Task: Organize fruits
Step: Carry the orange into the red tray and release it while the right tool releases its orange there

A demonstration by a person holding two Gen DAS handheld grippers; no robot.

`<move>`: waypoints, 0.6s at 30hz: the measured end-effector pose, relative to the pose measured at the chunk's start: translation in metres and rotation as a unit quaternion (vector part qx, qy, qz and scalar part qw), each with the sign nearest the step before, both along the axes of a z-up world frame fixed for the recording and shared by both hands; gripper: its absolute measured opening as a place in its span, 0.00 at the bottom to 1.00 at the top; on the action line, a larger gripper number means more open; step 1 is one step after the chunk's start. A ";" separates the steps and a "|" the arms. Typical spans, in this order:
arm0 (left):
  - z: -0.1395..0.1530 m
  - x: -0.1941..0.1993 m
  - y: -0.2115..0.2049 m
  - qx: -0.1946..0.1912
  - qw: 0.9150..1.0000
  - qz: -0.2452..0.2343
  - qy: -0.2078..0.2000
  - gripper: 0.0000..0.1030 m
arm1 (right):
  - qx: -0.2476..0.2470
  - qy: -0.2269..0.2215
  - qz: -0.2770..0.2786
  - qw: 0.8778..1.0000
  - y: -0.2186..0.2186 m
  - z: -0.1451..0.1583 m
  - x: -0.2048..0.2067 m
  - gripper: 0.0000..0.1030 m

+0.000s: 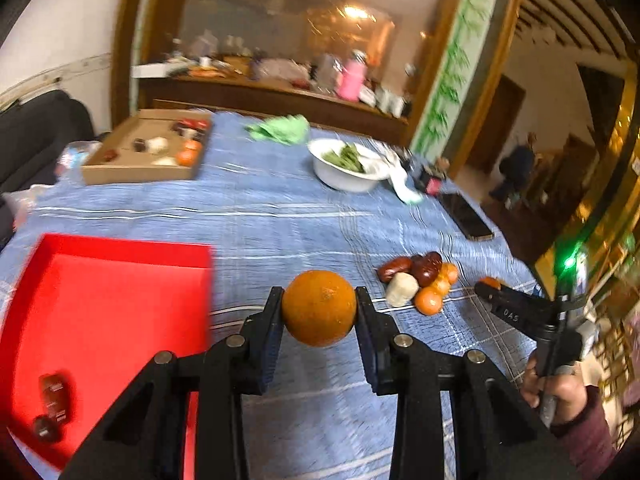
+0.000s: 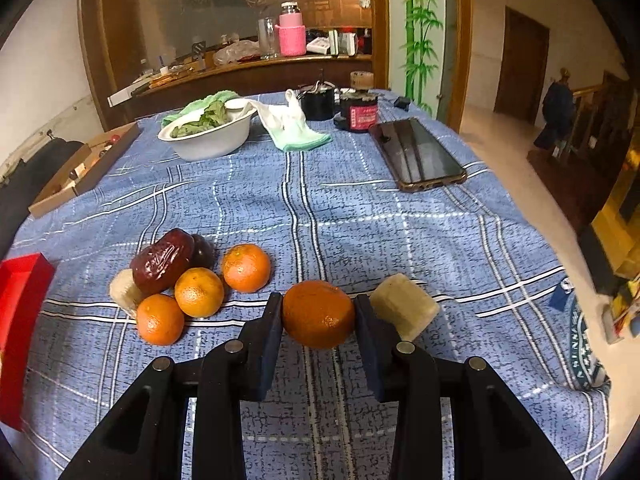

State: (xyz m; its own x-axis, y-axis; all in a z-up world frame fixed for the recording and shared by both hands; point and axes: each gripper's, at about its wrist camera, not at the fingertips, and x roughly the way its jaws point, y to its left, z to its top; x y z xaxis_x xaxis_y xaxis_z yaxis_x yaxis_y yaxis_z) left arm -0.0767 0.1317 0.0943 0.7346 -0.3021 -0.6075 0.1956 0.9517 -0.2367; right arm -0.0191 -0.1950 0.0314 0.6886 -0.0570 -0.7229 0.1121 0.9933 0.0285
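Observation:
My left gripper is shut on an orange, held above the blue checked tablecloth just right of the red tray. Two dark dates lie in the tray's near corner. My right gripper is shut on another orange, low over the cloth. A pale block rests just right of its right finger. To its left lies a pile: three mandarins, a red date and a pale piece. The left wrist view shows this pile with the right gripper beside it.
A cardboard box with assorted items sits far left. A white bowl of greens, a cloth, two jars and a phone occupy the far half. A person's hand holds the right gripper.

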 end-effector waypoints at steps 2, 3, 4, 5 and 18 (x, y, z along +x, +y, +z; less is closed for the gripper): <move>0.007 -0.016 0.027 -0.002 1.000 0.017 -0.007 0.32 | -0.018 -0.005 -0.001 1.000 0.005 0.002 -0.003 0.36; 0.009 -0.020 0.039 0.001 1.000 0.025 -0.007 0.32 | -0.025 -0.008 -0.002 1.000 0.009 0.004 -0.005 0.36; 0.011 -0.025 0.053 0.007 0.999 0.035 -0.006 0.32 | -0.021 -0.008 0.004 1.000 0.014 0.008 -0.009 0.36; 0.012 -0.029 0.066 0.016 0.999 0.045 -0.005 0.32 | 0.011 -0.002 0.024 1.000 0.020 0.013 -0.013 0.36; -0.009 -0.003 0.205 0.017 0.988 0.145 0.054 0.32 | 0.120 0.008 0.304 0.945 0.232 0.084 -0.038 0.37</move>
